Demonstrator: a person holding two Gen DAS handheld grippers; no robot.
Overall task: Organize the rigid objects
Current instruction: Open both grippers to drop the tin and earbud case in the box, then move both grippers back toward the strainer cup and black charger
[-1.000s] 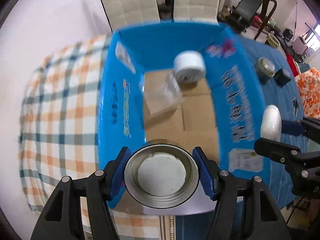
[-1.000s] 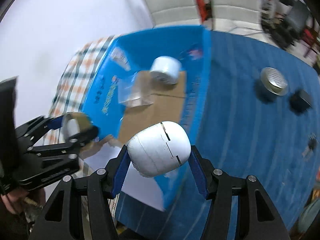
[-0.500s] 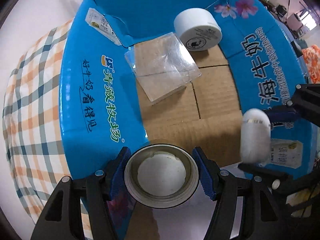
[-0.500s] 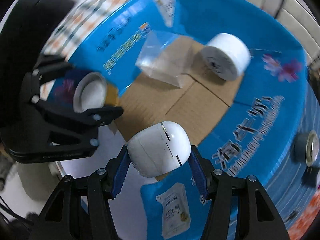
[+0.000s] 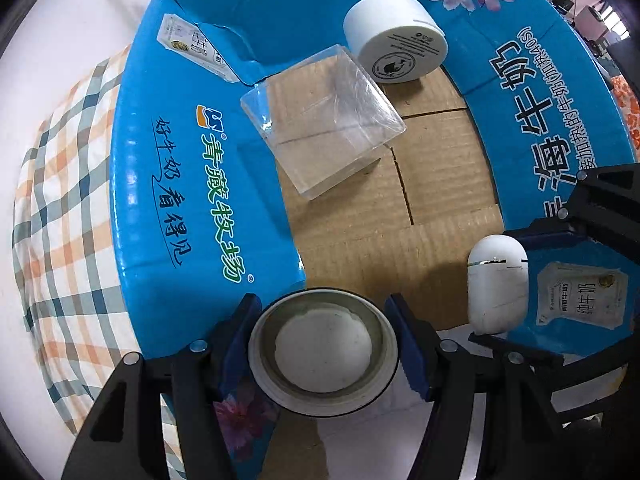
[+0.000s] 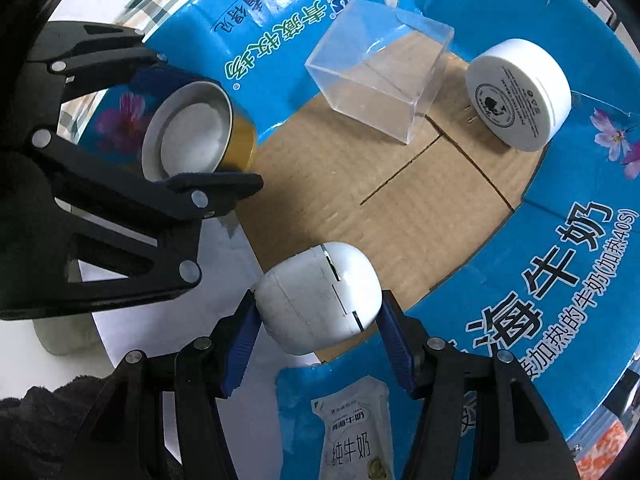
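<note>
My left gripper (image 5: 323,344) is shut on a round gold-sided tin (image 5: 323,346), seen bottom-up, hanging over the near edge of the open blue carton (image 5: 168,200). The same tin (image 6: 192,136) shows at the left of the right wrist view, between the left gripper's black fingers (image 6: 212,184). A white egg-shaped case (image 6: 318,298) is clamped in my right gripper (image 6: 318,312), just above the carton's near flap; that case (image 5: 498,284) appears at the right of the left wrist view. Inside the carton lie a clear plastic box (image 5: 324,120) and a white round jar (image 5: 396,36) on its side.
The carton's brown cardboard floor (image 6: 420,208) lies bare between the clear box (image 6: 380,76), the white jar (image 6: 520,92) and the grippers. A checked cloth (image 5: 60,200) covers the surface left of the carton. A dark sleeve (image 6: 40,432) shows at the lower left.
Both grippers have sunk toward the carton, which now fills both views. The right gripper swung in from the right and rolled, bringing the white case over the carton's near flap beside the tin.
</note>
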